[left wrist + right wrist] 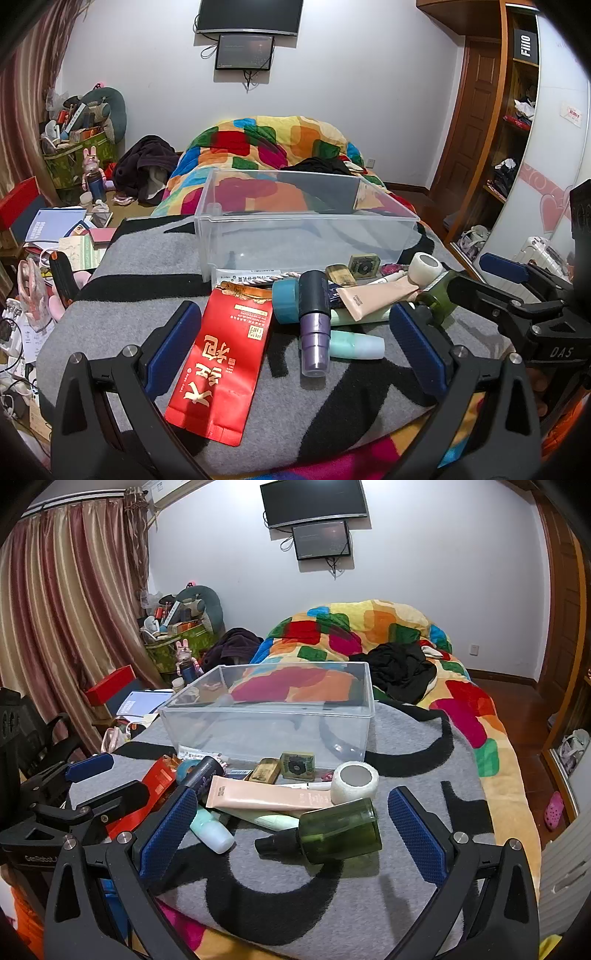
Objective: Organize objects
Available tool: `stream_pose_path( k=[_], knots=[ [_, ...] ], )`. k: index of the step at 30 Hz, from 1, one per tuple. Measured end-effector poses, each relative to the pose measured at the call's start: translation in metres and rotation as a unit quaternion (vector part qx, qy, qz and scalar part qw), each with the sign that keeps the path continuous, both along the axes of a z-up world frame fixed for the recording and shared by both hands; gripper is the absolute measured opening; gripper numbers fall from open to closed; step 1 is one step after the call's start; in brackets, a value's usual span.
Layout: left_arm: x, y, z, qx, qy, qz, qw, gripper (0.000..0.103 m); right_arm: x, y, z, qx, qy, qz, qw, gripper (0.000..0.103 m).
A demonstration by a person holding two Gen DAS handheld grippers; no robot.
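Note:
A clear plastic bin [306, 236] [269, 716] stands empty on a grey and black blanket. In front of it lies a pile: a red pouch [225, 354], a purple bottle with dark cap [314, 325], a mint tube [356, 345] [212, 830], a peach tube [373, 295] [266, 794], a white tape roll [426, 267] [354, 781], and a green bottle [340, 834]. My left gripper [295, 350] is open around the pouch and purple bottle. My right gripper [291, 830] is open around the green bottle, and it also shows in the left wrist view [458, 286].
A colourful quilt [369, 635] with black clothes [402, 668] lies behind the bin. Clutter, books and a green basket [74, 155] fill the floor at left. Two small tins [284, 766] sit by the bin's front wall. A wardrobe [509, 122] stands at right.

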State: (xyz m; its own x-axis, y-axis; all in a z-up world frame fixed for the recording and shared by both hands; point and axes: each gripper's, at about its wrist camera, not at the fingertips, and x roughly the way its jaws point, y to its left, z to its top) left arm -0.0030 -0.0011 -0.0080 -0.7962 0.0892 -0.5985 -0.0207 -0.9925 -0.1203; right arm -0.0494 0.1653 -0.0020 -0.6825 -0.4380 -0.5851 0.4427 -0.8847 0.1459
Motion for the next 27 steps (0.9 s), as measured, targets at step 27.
stream_pose_path(
  k=[27],
  knots=[
    [-0.0001, 0.0021, 0.0012, 0.003, -0.002, -0.002, 1.0, 0.103, 0.0027, -0.0028, -0.0008, -0.002, -0.001, 0.003, 1.0, 0.103]
  ],
)
